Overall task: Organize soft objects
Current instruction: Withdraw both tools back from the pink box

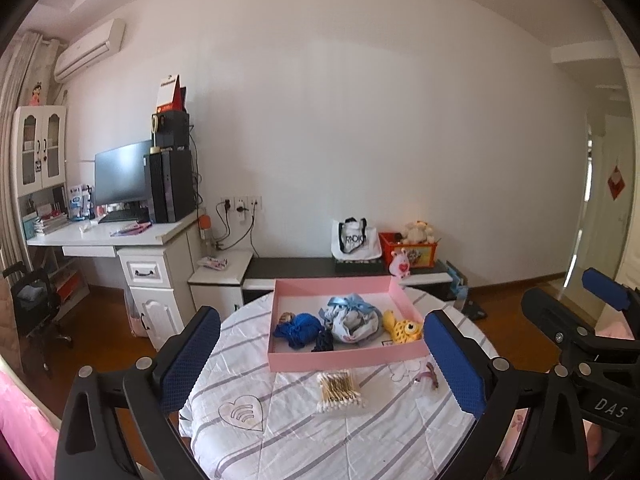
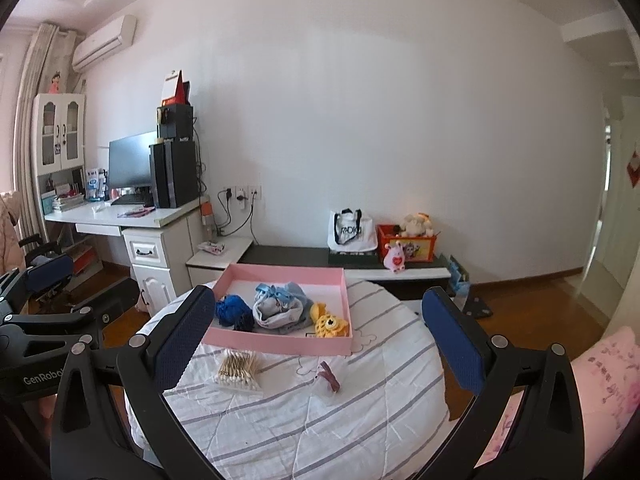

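A: We log the pink tray (image 1: 347,358) first. It sits on the round table (image 1: 280,440) under a white quilted cover with grey stripes, toward the far side. Its long axis runs across the left wrist view, left to right; in the right wrist view the same tray (image 2: 276,340) runs across too, slightly skewed.

B: Contents, left to right in our left view: a blue yarn bundle (image 1: 301,328), a small dark fabric piece (image 1: 323,342) just in front of it, a pale blue and grey cloth bundle (image 1: 352,320) with a satin ribbon on top, then a yellow plush toy (image 1: 402,327) at the right end.

A: We note that all four lie in the near half of the tray; the far half shows bare white floor. The plush has round eyes and its face turns toward the near right corner. The cloth bundle is crumpled, with no clear axis.

B: Outside the tray, on the cover: a pack of cotton swabs (image 1: 340,392) just in front of the near wall, sticks running roughly front to back. A small pinkish item (image 1: 426,376) lies to its right; we cannot tell what it is.

A: Tongs. Our left gripper (image 1: 320,364) stands spread wide, nothing between the blue pads, above the near side of the table.

B: Our right gripper (image 2: 318,344) is likewise spread and empty, beside the left one.
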`<state>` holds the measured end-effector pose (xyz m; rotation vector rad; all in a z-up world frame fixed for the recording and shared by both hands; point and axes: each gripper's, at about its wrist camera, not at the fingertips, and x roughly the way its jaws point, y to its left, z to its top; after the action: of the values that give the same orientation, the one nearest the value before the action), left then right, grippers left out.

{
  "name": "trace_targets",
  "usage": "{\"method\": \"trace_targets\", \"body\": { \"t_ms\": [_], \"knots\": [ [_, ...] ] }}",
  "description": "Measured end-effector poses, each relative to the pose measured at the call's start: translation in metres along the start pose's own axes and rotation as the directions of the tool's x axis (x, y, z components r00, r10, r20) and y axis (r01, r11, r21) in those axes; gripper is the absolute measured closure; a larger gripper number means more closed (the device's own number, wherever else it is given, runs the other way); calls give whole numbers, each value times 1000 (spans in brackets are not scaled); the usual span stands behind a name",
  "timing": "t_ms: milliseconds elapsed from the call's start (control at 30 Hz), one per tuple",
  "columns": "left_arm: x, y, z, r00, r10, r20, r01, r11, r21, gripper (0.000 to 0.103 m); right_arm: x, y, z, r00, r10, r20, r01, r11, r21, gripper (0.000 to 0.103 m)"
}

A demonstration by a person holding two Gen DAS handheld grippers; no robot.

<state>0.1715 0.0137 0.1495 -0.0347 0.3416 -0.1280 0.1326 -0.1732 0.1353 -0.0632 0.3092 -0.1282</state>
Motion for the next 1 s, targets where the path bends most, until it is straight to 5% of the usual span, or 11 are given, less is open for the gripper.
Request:
{"method": "trace_targets", "body": {
  "t_ms": [1000],
  "knots": [
    [-4, -1, -9, 999, 9, 34, -9, 1000, -2, 2, -17, 3, 3, 999, 5, 37, -5, 1000, -2, 0]
  ]
}}
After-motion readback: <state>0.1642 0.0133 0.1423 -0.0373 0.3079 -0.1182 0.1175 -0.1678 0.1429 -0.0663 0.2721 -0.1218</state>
